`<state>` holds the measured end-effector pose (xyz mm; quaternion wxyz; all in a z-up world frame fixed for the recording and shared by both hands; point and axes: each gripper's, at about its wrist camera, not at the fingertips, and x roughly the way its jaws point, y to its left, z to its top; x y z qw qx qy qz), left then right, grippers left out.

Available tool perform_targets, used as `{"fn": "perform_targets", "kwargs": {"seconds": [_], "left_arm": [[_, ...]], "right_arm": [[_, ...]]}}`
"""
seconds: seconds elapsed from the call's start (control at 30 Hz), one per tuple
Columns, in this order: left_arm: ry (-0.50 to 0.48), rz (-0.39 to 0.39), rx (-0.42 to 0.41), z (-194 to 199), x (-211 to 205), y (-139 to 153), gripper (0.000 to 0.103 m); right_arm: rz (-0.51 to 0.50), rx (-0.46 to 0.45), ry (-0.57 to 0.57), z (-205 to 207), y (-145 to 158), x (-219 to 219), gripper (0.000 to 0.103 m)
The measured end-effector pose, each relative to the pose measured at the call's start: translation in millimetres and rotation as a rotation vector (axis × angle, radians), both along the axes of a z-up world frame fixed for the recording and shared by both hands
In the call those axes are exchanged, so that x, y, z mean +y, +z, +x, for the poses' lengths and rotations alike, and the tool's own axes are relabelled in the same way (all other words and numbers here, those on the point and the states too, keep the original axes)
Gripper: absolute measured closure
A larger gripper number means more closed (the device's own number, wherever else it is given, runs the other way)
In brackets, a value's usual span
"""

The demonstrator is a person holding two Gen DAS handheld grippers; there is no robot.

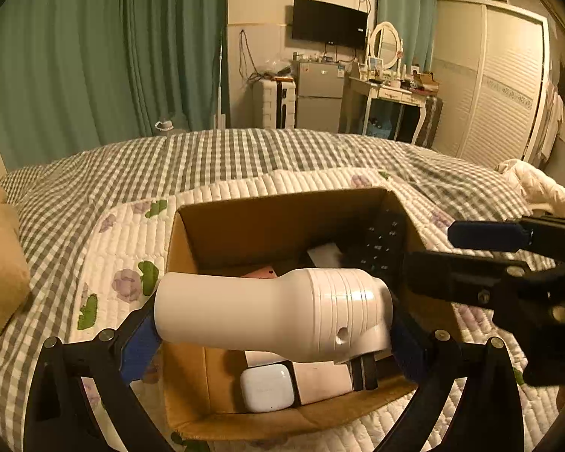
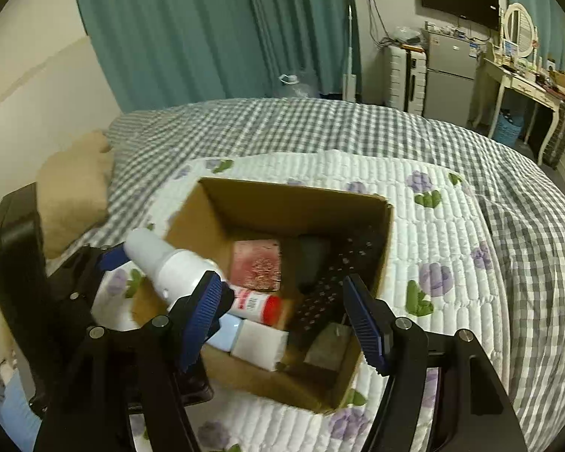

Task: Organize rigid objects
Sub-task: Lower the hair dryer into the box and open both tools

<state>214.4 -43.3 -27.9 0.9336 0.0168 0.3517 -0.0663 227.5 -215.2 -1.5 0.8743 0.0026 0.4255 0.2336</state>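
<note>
Left wrist view first: your left gripper (image 1: pixel 275 335) has the white plug-in device (image 1: pixel 275 312) clamped crosswise between its blue pads, one pad on the narrow end at the left, the other on the ribbed wide end at the right. You hold it sideways over the near part of the cardboard box (image 1: pixel 184 248), probably so it can go down flat among the things already packed. Below it in the box lie a white earbud case (image 1: pixel 267 388), a pale flat box (image 1: pixel 320 380) beside it, and a black remote (image 1: pixel 380 241) leaning on the right wall. The box sits on a flowered quilt (image 1: pixel 109 263) spread over the checked bedcover (image 1: pixel 245 150).

Further right in that view, your right gripper (image 1: pixel 471 252) reaches in from the side, above the box's right rim.

Right wrist view: the same white device (image 2: pixel 169 263) shows at the left, held over the box's left corner. In the middle of the box (image 2: pixel 293 196) you can see a pink block (image 2: pixel 258 263), a white tube with a red cap (image 2: pixel 258 303) and a white box (image 2: pixel 260 342), with the remote (image 2: pixel 327 286) slanting along the right side. Your right gripper (image 2: pixel 286 320) stands about halfway apart over the box's near edge, with nothing gripped; its pads touch nothing that I can make out.
</note>
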Motion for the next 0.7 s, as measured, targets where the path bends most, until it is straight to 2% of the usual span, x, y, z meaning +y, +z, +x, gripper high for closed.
{"fn": "perform_targets", "kwargs": {"seconds": [0.23,0.43,0.7], "left_arm": [[-0.017,-0.011,-0.01,-8,-5,9,0.0],[-0.029,-0.012,-0.002,-7,-7,5,0.0],[-0.018,-0.002,0.039,1,-5,-15,0.0]], "right_arm": [[0.065,0.039,0.06,-9,4,4,0.036],[0.117,0.074,0.075,-3,-4,5,0.036],[0.086,0.106,0.087,5,-25,15,0.036]]}}
